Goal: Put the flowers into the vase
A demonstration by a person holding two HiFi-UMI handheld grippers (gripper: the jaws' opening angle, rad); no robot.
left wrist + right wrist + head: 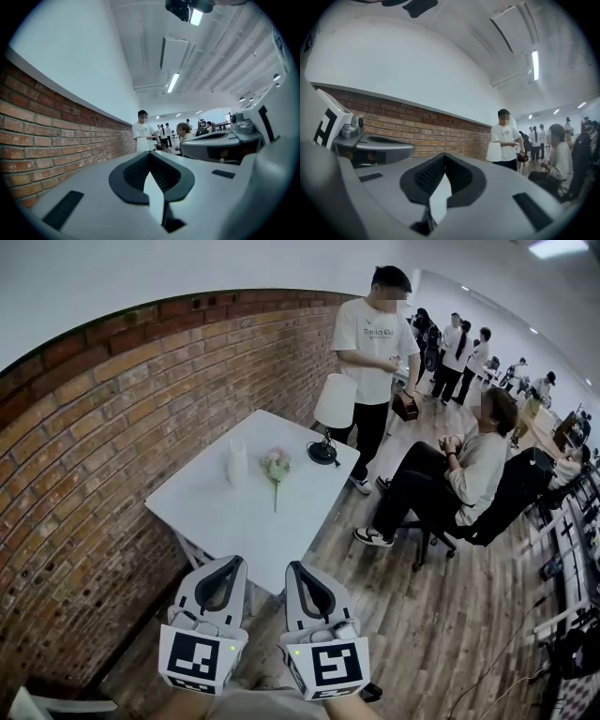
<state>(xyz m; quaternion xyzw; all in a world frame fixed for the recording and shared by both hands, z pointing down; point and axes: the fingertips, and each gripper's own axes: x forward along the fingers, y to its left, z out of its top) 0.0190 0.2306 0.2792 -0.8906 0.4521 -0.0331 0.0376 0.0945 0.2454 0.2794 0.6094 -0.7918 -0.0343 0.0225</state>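
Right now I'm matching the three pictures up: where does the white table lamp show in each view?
Head view: lamp on the white table's far right corner, upper middle.
Left gripper view: no lamp made out.
Right gripper view: its shade right of centre, by the standing person's hip.
Shared landmark: the brick wall, left in every view.

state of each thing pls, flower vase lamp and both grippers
flower: lying flat on the table, not in the vase
vase: upright beside the flower, no flower in it
lamp: upright at the table's far corner
left gripper: shut, empty, held short of the table
right gripper: shut, empty, held short of the table
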